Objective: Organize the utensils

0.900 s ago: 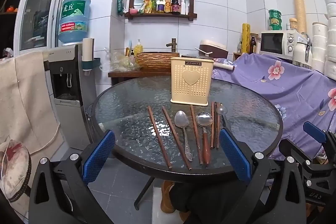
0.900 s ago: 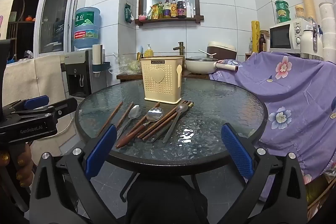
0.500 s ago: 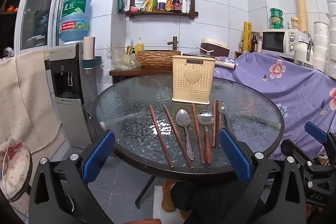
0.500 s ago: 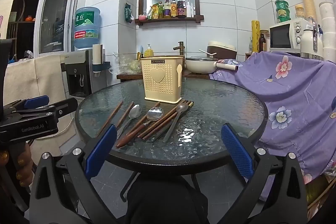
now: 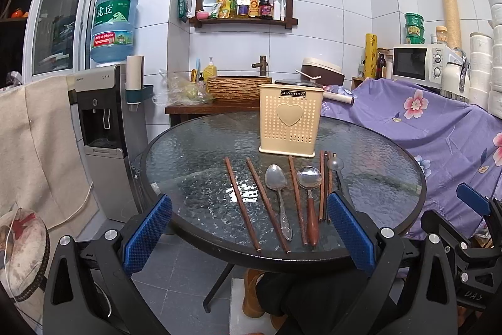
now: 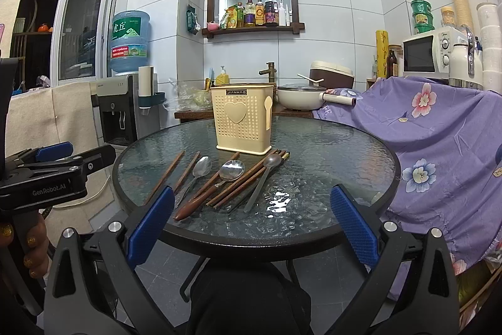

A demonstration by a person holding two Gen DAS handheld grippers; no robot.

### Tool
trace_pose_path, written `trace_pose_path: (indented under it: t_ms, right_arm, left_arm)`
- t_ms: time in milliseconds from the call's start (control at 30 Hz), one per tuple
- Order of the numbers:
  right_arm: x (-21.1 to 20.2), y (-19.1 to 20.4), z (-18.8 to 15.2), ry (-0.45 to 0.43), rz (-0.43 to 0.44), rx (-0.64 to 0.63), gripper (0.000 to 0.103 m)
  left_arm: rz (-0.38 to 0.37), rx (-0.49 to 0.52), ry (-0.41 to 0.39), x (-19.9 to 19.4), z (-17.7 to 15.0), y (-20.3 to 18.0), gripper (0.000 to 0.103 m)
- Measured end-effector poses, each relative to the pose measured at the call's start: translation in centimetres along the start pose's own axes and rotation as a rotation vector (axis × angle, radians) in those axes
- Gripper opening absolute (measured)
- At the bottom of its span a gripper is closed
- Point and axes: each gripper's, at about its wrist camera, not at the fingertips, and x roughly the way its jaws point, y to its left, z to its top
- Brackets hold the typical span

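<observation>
On a round glass worktop [image 5: 194, 165], largest first: cream perforated utensil holder [image 5: 290, 118] upright at the far middle, seemingly still unfilled; in front of it, a fan of utensils lying flat, handles toward the near rim. From left in the left wrist view: two separate brown chopsticks [image 5: 241, 203], all-metal spoon [image 5: 277, 190], another lone chopstick, wooden-handled spoon [image 5: 310, 193], a tight bunch of chopsticks [image 5: 324, 184], then a small spoon [image 5: 335, 165] partly hidden behind a gripper finger. Left gripper [image 5: 248, 234] spread wide, empty, hovering short of the near rim; right gripper [image 6: 251, 225] likewise wide and empty, off the edge. Nothing grasped yet, so probably the first pick. Best approached low and square to one handle, closing across its width near the free end by the rim, where clearance from neighbours looks greatest. Outer left chopstick or wooden-handled spoon likely easiest; bunched chopsticks prone to coming up together or scattering. Smooth glass likely slippery, so a firm pinch before lifting, then tipping upright and lowering handle-first or bowl-up into the holder's open top.
</observation>
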Motion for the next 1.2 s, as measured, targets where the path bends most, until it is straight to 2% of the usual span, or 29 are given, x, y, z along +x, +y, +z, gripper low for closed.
trace_pose_path:
  t_ms: [1200]
  right_arm:
    - [-0.05,-0.01,-0.02,0.000,-0.001,0.001,0.098]
  left_arm:
    - [-0.003,0.003,0.001,-0.13,0.13,-0.31,0.097]
